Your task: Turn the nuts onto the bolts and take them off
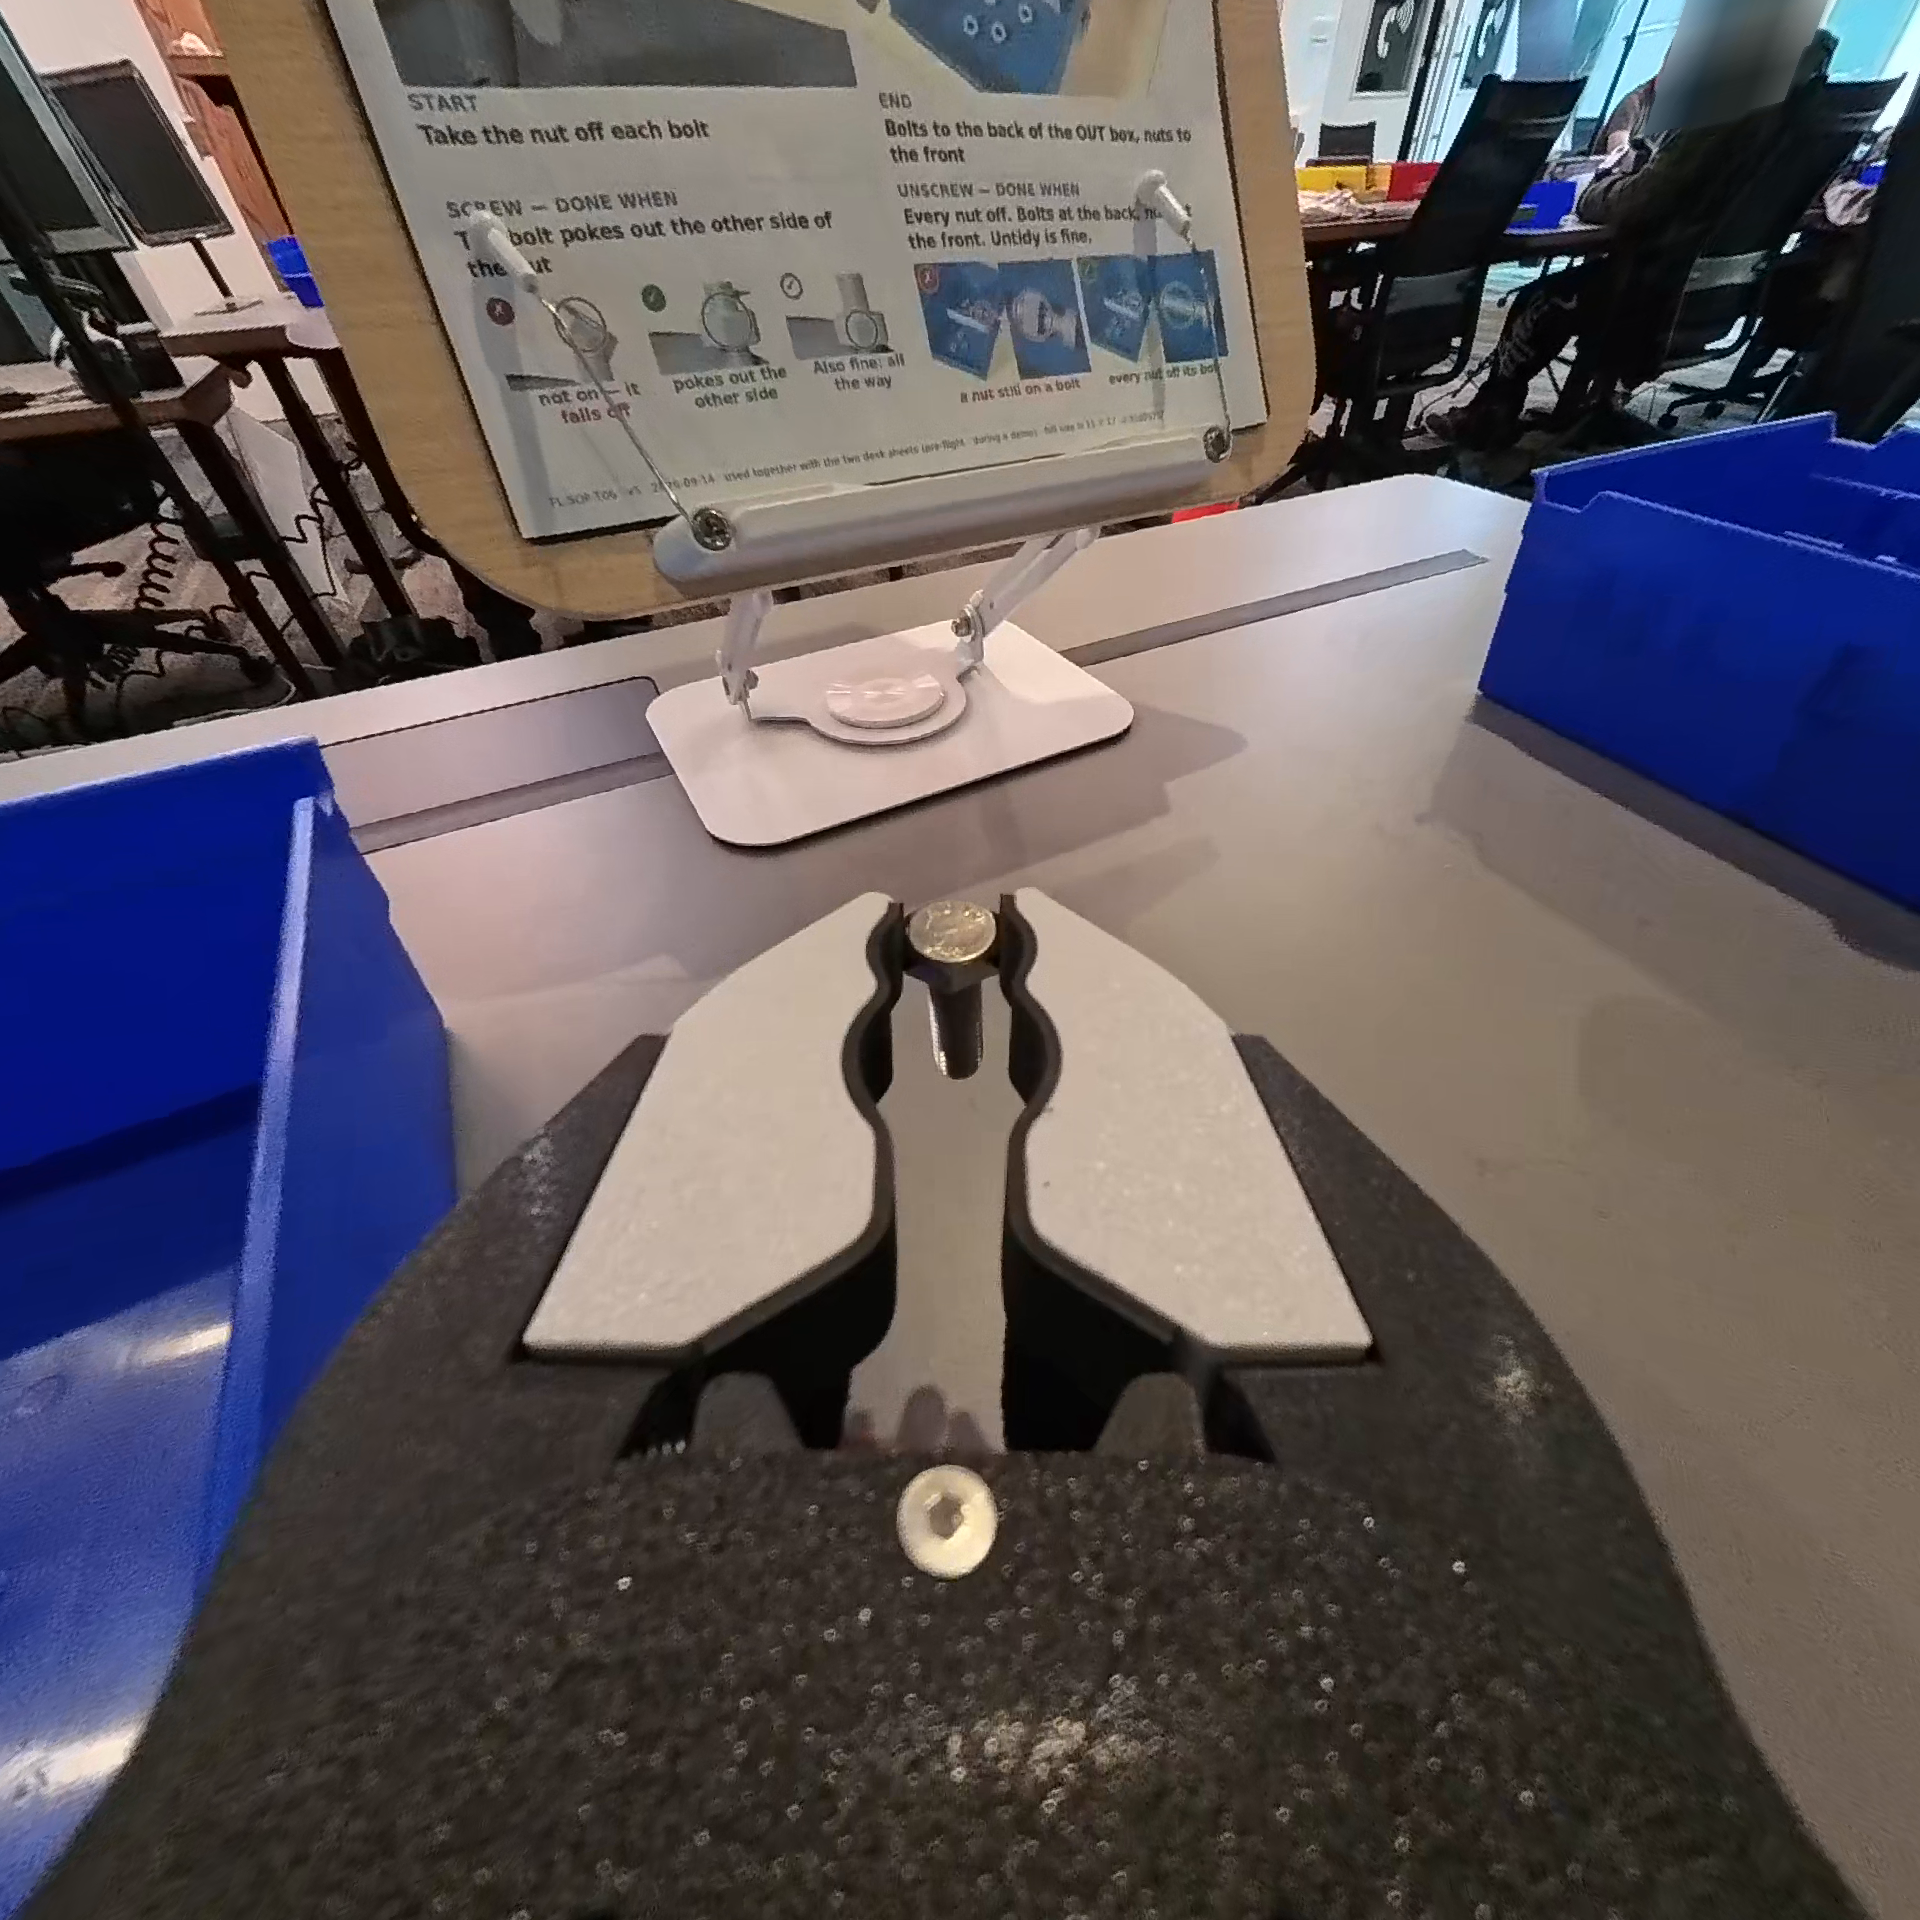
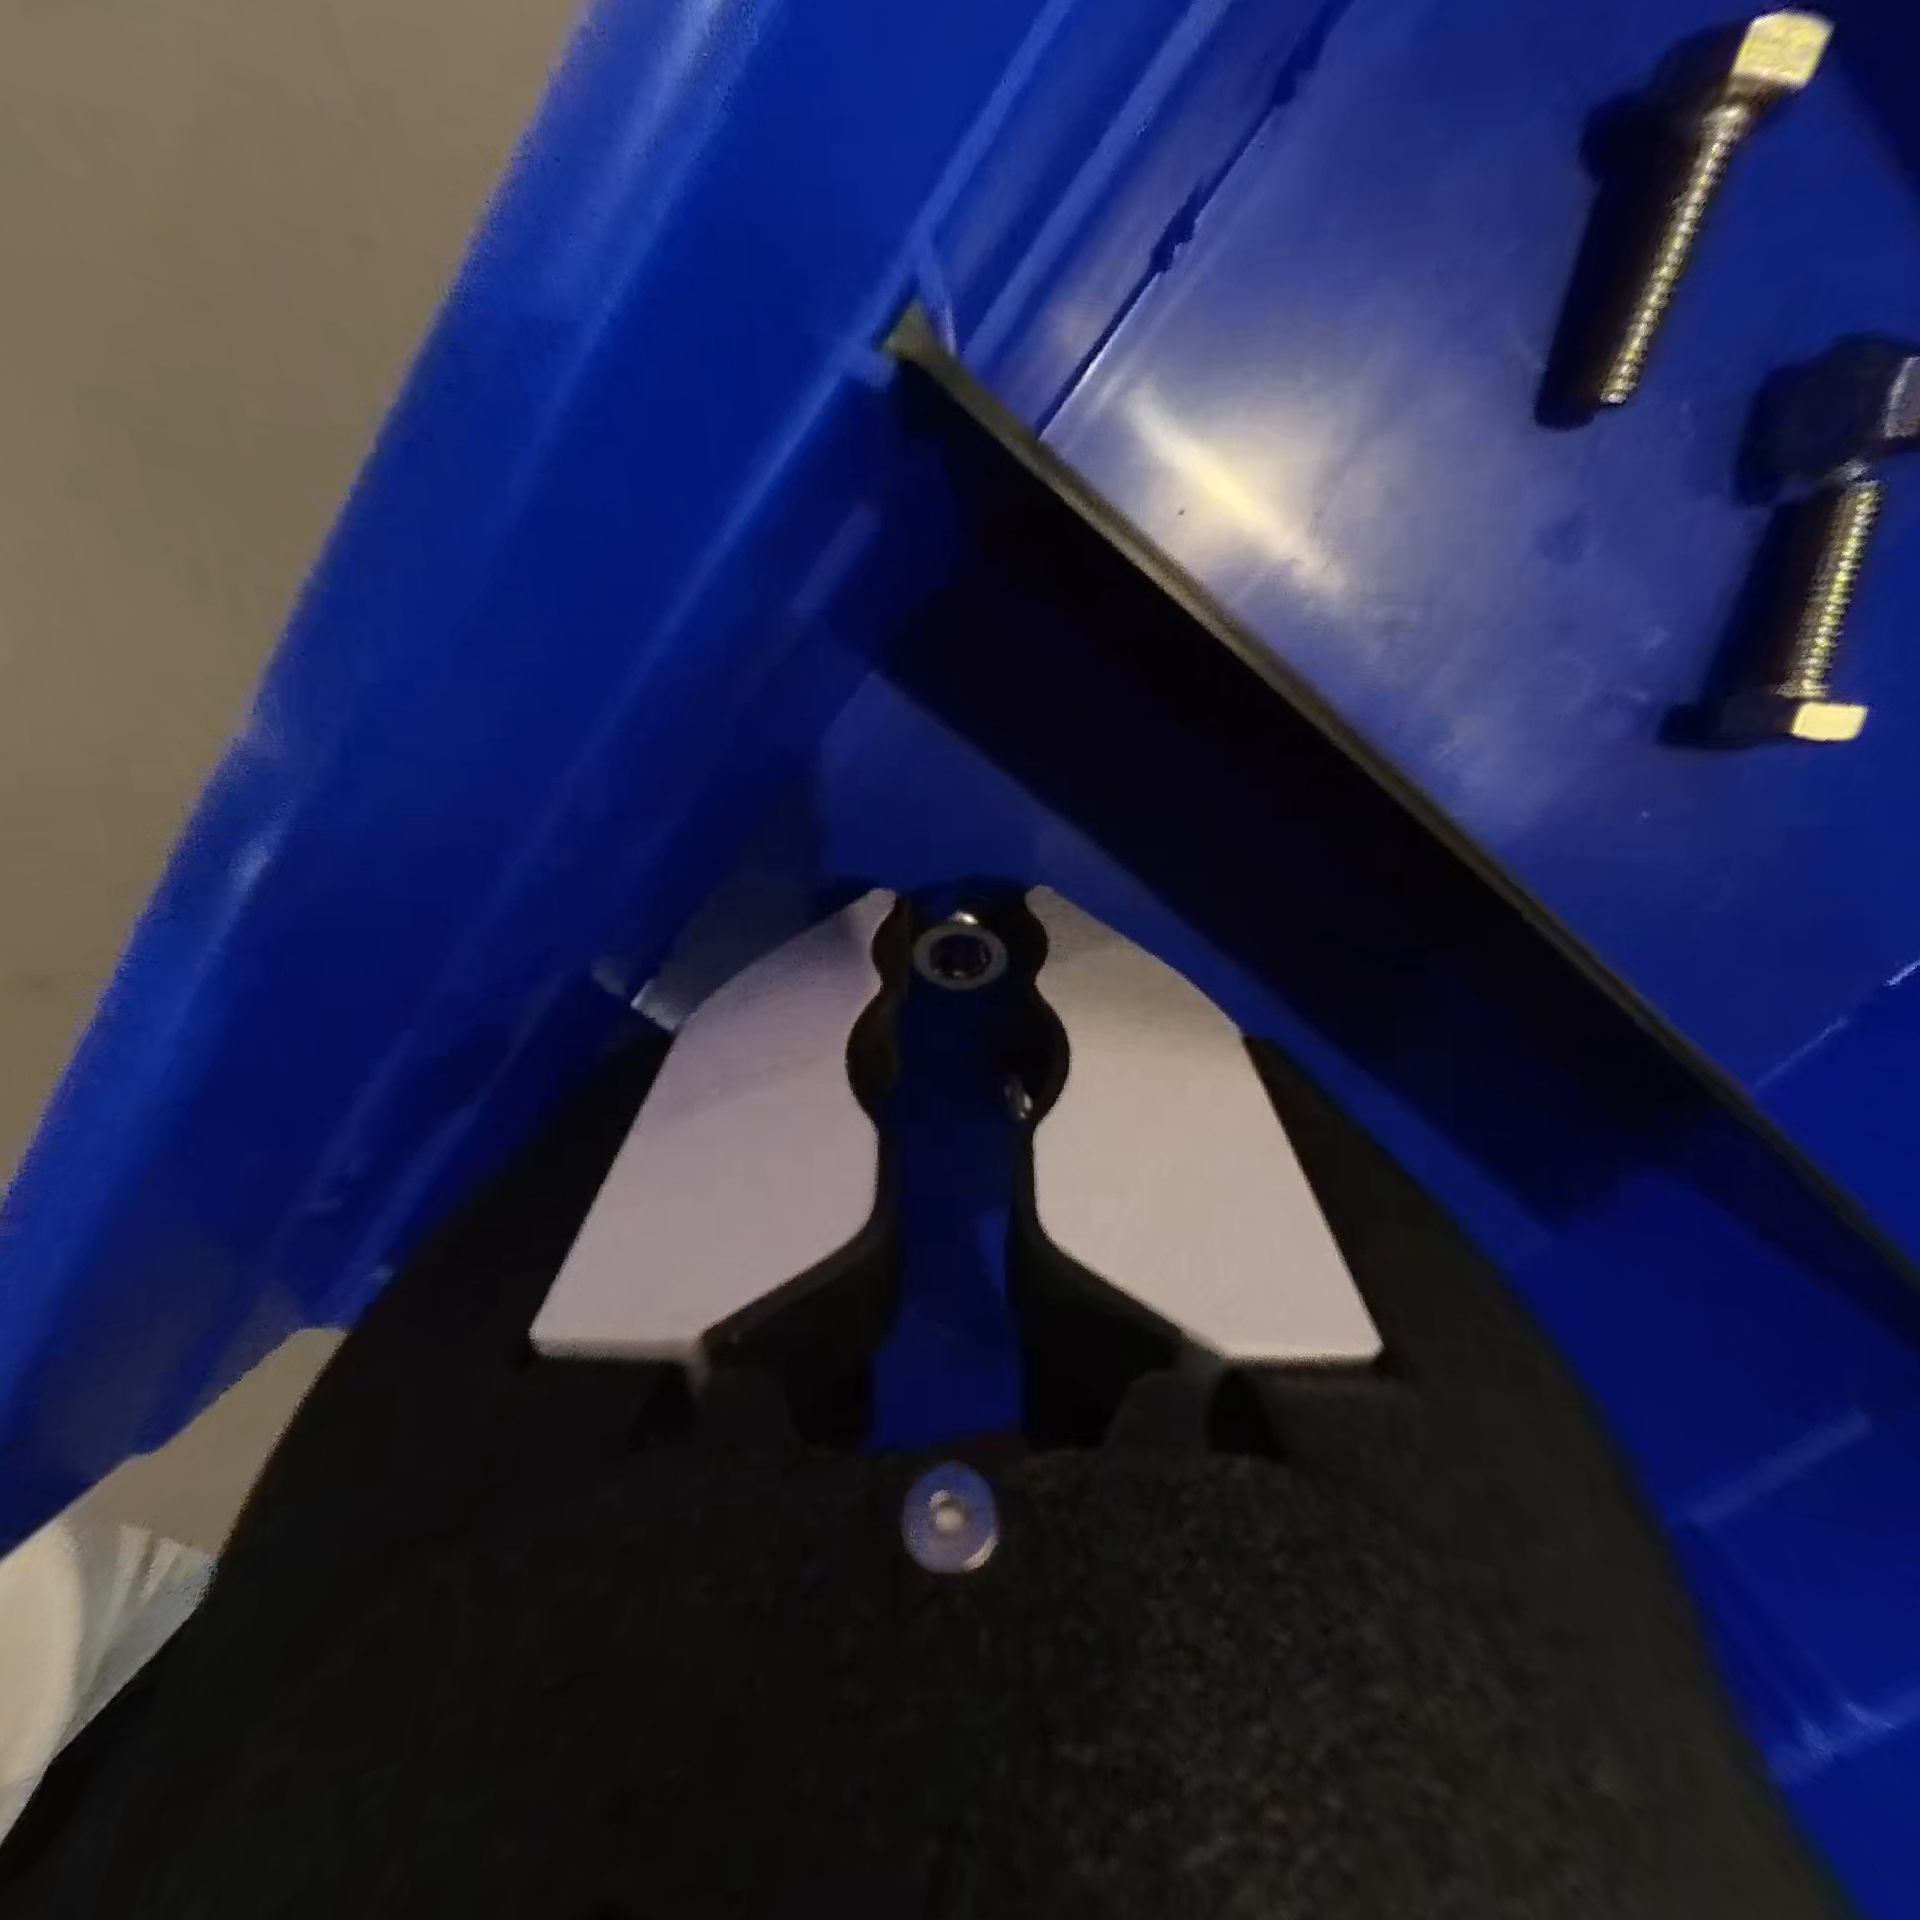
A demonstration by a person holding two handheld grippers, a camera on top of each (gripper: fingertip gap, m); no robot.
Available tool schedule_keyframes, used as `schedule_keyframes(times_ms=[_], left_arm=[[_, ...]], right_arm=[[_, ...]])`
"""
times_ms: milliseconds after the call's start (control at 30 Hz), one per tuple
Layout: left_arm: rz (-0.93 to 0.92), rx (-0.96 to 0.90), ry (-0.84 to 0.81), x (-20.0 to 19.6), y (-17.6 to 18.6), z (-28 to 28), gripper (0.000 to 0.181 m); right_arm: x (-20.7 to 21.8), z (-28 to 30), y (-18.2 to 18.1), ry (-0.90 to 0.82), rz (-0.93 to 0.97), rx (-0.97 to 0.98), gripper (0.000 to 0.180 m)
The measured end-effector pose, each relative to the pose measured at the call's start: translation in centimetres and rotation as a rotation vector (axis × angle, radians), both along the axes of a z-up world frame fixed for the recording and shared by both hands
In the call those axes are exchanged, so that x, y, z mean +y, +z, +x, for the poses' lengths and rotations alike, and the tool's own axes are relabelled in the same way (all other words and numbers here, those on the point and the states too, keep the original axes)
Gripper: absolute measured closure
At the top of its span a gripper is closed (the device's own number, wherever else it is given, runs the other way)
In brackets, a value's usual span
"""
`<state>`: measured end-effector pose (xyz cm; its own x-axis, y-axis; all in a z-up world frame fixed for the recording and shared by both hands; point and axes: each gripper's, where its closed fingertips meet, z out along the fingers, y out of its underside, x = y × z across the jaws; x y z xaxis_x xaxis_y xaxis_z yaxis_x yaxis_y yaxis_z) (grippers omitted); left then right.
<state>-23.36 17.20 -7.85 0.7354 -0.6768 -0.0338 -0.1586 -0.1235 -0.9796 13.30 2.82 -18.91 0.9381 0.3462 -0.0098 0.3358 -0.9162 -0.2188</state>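
Note:
In the left wrist view my left gripper (image 1: 951, 935) is shut on a steel bolt (image 1: 953, 997). Its hex head sits between the fingertips and its threaded shank points back toward the camera, above the grey table (image 1: 1351, 1039). In the right wrist view my right gripper (image 2: 958, 951) is shut on a small steel nut (image 2: 958, 956), held at the fingertips with its hole facing the camera. It hangs over the front compartment of a blue bin (image 2: 540, 623), just short of a black divider (image 2: 1195, 675). Two bare bolts (image 2: 1673, 208) (image 2: 1818, 613) lie in the compartment beyond the divider.
A document stand with a printed instruction sheet (image 1: 821, 260) stands on a white base (image 1: 894, 743) at the back middle of the table. One blue bin (image 1: 156, 1039) sits at the left, another (image 1: 1714, 644) at the right. Chairs and desks show beyond. The grippers' ends are close to 40 cm from one another. It is some 25 cm from my left tips to the white base (image 1: 894, 743).

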Motion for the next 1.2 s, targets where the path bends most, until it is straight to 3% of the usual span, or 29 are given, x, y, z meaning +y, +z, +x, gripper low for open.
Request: schedule_keyframes(times_ms=[33,200,367,433,533,600,667,733,800,933,1067,1133,1200], left_arm=[[-0.001,0.0,0.0,0.0,0.0,0.0,0.164],[-0.014,0.003,-0.004,0.1,-0.3,0.1,0.164],[-0.019,0.013,-0.015,-0.1,-0.6,0.3,0.164],[-0.015,0.01,-0.018,-0.1,-0.5,0.3,0.164],[-0.013,0.004,-0.016,0.0,-0.4,0.3,0.164],[-0.011,-0.004,-0.006,0.1,-0.3,0.0,0.164],[-0.005,-0.012,0.007,0.2,0.0,-0.3,0.164],[-0.002,-0.021,0.015,0.3,0.2,-0.5,0.164],[-0.002,-0.029,0.016,0.4,0.5,-0.7,0.164],[0.0,-0.03,0.016,0.4,0.6,-0.8,0.164],[-0.004,-0.023,-0.005,0.2,0.3,-0.3,0.164],[-0.03,-0.065,-0.128,-1.0,0.4,1.1,0.164],[-0.119,-0.198,-0.39,-4.0,1.4,3.2,0.164]], right_arm=[[0.0,0.0,-0.2,-0.002,-0.005,0.003,0.161],[-0.1,0.1,-0.2,-0.02,0.005,0.033,0.161],[0.1,0.4,2.0,-0.04,0.096,0.053,0.146],[1.1,1.5,6.1,-0.094,0.285,-0.023,0.146],[2.9,-0.9,17.3,-0.128,0.835,-0.061,0.147],[2.2,-7.8,24.0,-0.048,1.195,0.196,0.149],[0.9,-15.0,26.4,0.049,1.345,0.515,0.15],[1.5,-20.0,24.9,0.078,1.342,0.674,0.143],[3.5,-23.2,21.2,0.101,1.291,0.694,0.132],[6.1,-25.9,14.2,0.118,1.046,0.74,0.127],[5.6,-26.0,12.9,0.124,0.945,0.831,0.131],[5.3,-26.0,12.4,0.149,0.927,0.822,0.134],[4.6,-26.9,11.8,0.224,0.873,0.827,0.136]])
